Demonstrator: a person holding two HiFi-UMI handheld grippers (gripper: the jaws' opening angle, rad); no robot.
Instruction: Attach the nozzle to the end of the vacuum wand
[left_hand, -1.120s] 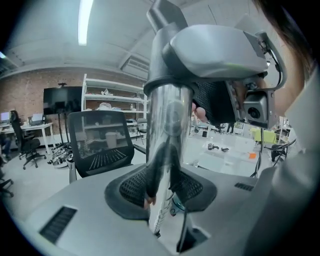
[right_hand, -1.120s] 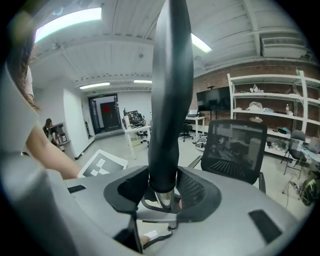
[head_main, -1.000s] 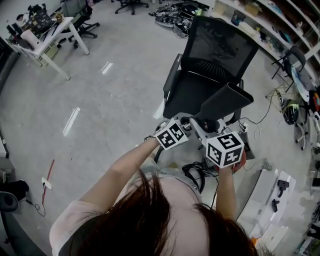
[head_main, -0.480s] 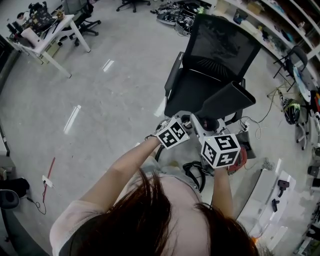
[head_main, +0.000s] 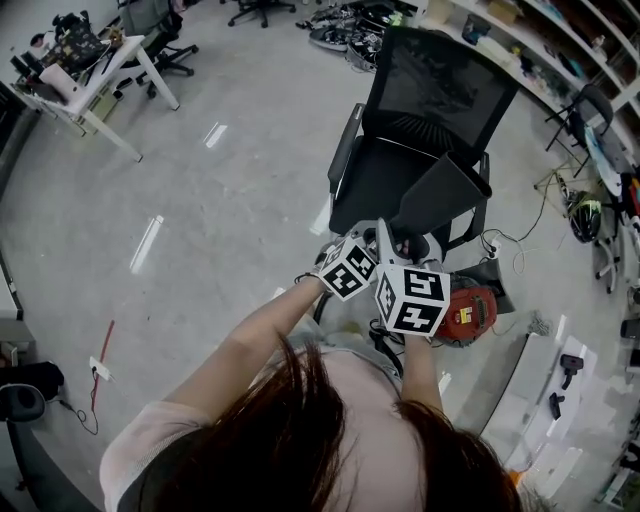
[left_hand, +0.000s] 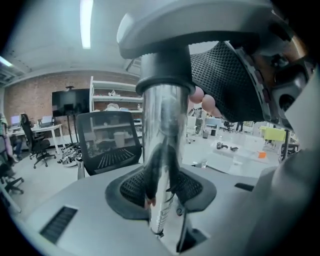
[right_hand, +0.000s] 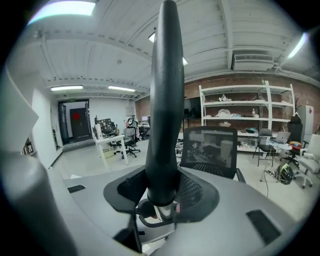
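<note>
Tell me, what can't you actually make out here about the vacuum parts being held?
Head view: where the nozzle meets the wand is hidden behind the two marker cubes.
Left gripper view: the wand's upper end vanishes into a dark collar; how deep it sits cannot be told.
Head view: the red vacuum body is partly covered by one of those cubes.

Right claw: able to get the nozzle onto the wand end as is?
Likely yes: the nozzle in the right claw sits at the end of the wand, in line with it; nothing stands between.
</note>
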